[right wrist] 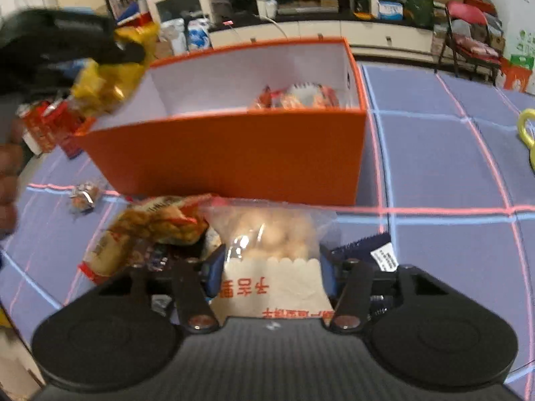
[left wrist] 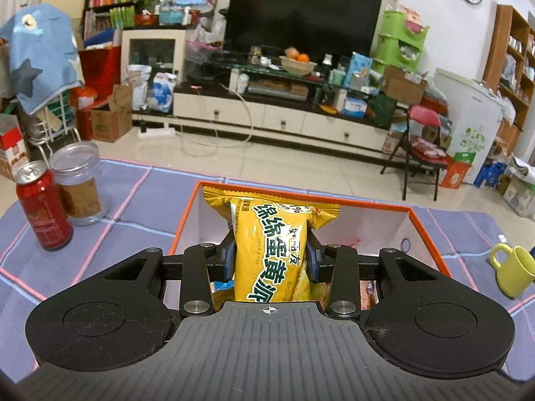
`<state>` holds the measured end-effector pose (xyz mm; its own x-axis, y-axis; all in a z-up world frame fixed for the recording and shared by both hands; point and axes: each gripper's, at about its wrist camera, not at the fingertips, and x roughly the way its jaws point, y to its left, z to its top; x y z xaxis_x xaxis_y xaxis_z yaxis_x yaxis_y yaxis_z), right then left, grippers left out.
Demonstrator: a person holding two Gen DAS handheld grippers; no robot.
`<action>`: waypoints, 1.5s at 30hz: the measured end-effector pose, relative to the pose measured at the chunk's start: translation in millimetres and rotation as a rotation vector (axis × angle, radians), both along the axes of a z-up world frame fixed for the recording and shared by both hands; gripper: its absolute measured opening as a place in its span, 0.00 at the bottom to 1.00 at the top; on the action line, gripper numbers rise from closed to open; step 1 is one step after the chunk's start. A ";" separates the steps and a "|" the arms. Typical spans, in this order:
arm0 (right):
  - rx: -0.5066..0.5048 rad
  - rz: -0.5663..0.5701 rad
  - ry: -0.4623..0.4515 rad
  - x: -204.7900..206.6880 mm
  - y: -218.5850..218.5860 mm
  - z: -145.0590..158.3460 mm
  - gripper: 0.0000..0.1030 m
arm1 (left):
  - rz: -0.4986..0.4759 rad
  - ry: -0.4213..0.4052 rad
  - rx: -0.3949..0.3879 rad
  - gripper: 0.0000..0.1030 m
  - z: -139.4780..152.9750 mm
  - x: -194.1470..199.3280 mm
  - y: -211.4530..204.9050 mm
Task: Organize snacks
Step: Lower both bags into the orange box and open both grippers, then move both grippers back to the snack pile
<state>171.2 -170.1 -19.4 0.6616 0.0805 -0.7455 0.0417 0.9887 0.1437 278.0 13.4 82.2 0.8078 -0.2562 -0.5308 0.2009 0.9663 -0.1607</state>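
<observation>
My left gripper point(left wrist: 271, 254) is shut on a yellow snack packet point(left wrist: 272, 244) and holds it above the open orange box point(left wrist: 367, 204). In the right wrist view the left gripper point(right wrist: 127, 53) and the yellow packet point(right wrist: 110, 77) hang over the box's left end point(right wrist: 234, 153). My right gripper point(right wrist: 269, 267) is shut on a clear bag of round snacks with a white label point(right wrist: 271, 247), low on the table in front of the box. A red-and-white snack pack point(right wrist: 301, 95) lies inside the box.
An orange snack bag point(right wrist: 150, 227) and a small wrapped sweet point(right wrist: 83, 195) lie on the purple checked cloth point(right wrist: 434, 173). A red can point(left wrist: 41, 207), a clear jar point(left wrist: 80, 187) and a yellow-green mug point(left wrist: 513, 267) stand beside the box.
</observation>
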 end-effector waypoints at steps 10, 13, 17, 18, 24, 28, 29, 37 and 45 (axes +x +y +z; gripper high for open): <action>-0.067 0.020 -0.229 -12.9 -2.5 67.5 0.52 | 0.053 -0.020 0.032 0.09 1.7 6.3 14.1; -0.015 0.018 -0.275 26.3 -7.9 85.6 0.52 | 0.055 0.002 0.024 0.09 -3.7 11.7 13.7; -0.020 0.004 -0.262 90.3 -0.2 84.3 0.56 | 0.056 0.026 0.014 0.20 -12.2 25.1 12.2; -0.019 0.000 -0.257 100.8 1.9 81.9 0.58 | 0.052 0.027 0.009 0.50 -14.2 28.0 11.6; -0.032 -0.015 -0.306 89.9 0.5 90.7 0.68 | 0.059 -0.059 -0.038 0.83 -0.7 20.6 15.7; -0.035 -0.041 -0.388 22.8 -16.0 97.4 0.79 | 0.062 -0.116 -0.060 0.83 24.5 -1.8 34.7; -0.043 -0.042 -0.393 6.4 -20.1 93.3 0.85 | 0.063 -0.124 -0.063 0.84 29.7 -9.1 41.4; -0.193 0.032 -0.331 -52.5 -45.9 34.2 0.89 | 0.219 -0.054 0.000 0.86 -0.3 -109.0 87.5; -0.208 0.178 -0.225 -51.7 -60.7 -14.9 0.89 | 0.208 0.117 0.027 0.86 -61.6 -189.5 49.1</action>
<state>119.5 -230.8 -34.3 0.8005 0.0710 -0.5952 -0.1438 0.9867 -0.0757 88.4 62.5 20.7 0.7743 -0.0752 -0.6284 -0.0211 0.9893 -0.1444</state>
